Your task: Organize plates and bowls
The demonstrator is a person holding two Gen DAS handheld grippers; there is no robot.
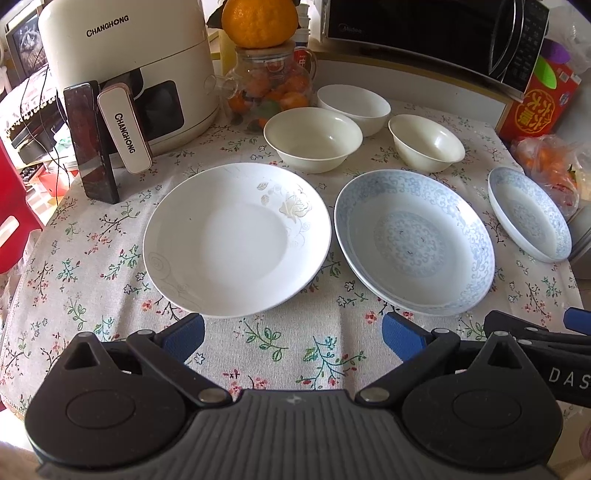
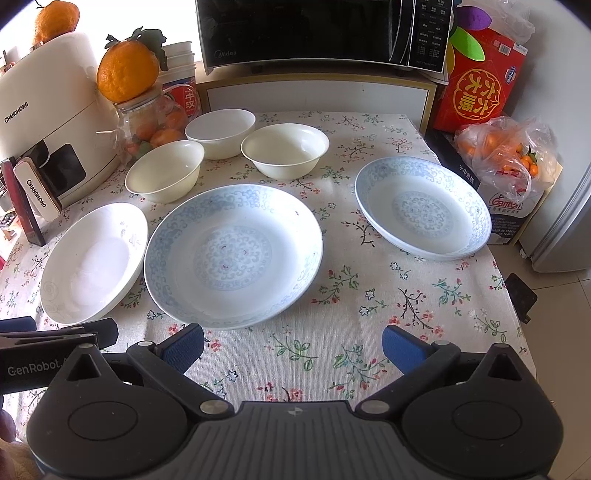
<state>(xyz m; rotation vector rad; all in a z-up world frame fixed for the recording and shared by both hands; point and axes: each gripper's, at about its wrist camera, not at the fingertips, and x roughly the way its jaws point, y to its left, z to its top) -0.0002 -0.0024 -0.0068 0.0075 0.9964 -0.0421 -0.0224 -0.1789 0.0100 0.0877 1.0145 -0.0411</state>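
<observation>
A white rose-pattern plate [image 1: 236,240] [image 2: 92,262] lies at the left of the floral tablecloth. A large blue-pattern plate [image 1: 413,240] [image 2: 232,254] lies in the middle, a smaller blue-pattern plate [image 1: 528,214] [image 2: 421,210] at the right. Three cream bowls [image 1: 312,138] [image 1: 354,107] [image 1: 424,142] stand behind them, also in the right wrist view [image 2: 164,170] [image 2: 219,131] [image 2: 284,149]. My left gripper [image 1: 293,336] is open and empty above the near cloth, short of the plates. My right gripper [image 2: 293,343] is open and empty, just short of the large blue plate.
A Changhong air fryer [image 1: 125,70] with its drawer leaning out stands at the back left. A glass jar of oranges [image 1: 269,88], a microwave [image 2: 321,33], a red box [image 2: 480,81] and a bag of oranges [image 2: 506,151] line the back and right edge.
</observation>
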